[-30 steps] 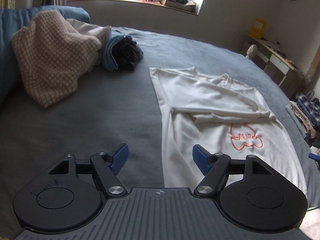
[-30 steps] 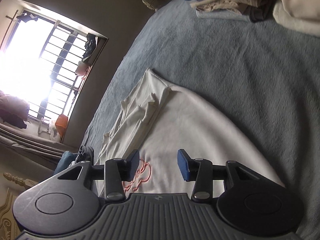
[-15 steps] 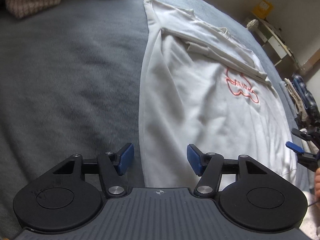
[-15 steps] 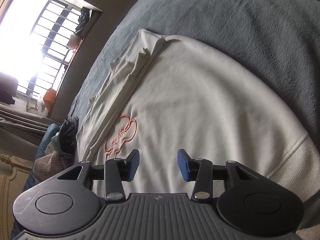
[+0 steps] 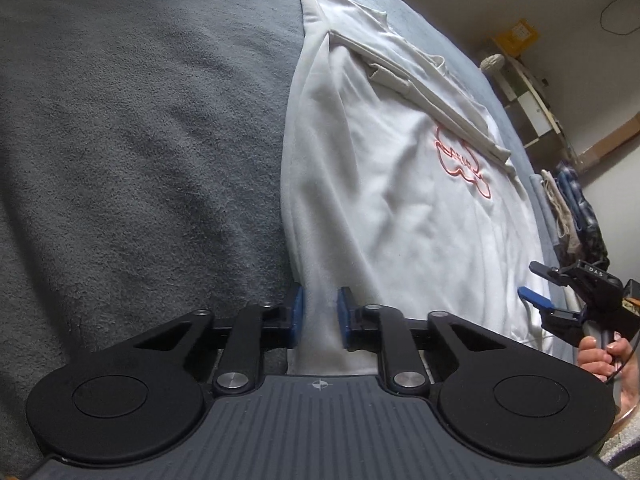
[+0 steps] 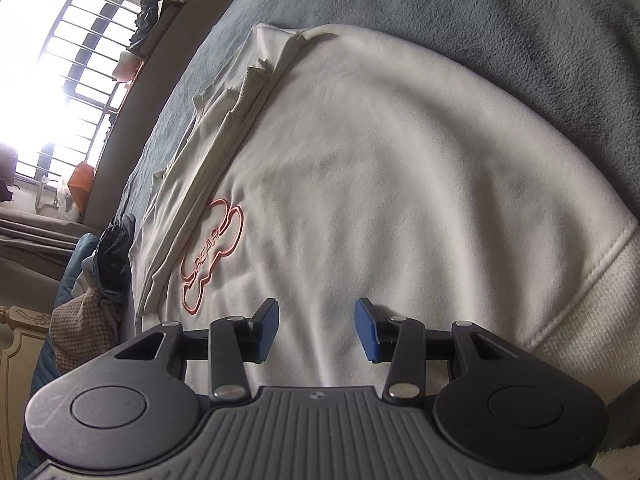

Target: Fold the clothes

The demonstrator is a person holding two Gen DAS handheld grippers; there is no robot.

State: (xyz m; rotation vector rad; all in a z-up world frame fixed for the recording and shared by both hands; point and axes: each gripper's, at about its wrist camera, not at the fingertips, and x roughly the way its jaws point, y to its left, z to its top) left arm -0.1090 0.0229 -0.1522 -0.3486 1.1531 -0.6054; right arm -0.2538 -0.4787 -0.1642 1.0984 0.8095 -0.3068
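Bed (image 5: 140,140) is covered by a grey-blue fleece blanket. White sweatshirt (image 5: 380,200) is laid flat on it, sleeves folded across the chest. A heap of clothes (image 6: 100,280) is seen beyond the sweatshirt's collar end.

Barred window (image 6: 60,92) glares bright above the grey bed (image 5: 140,140).
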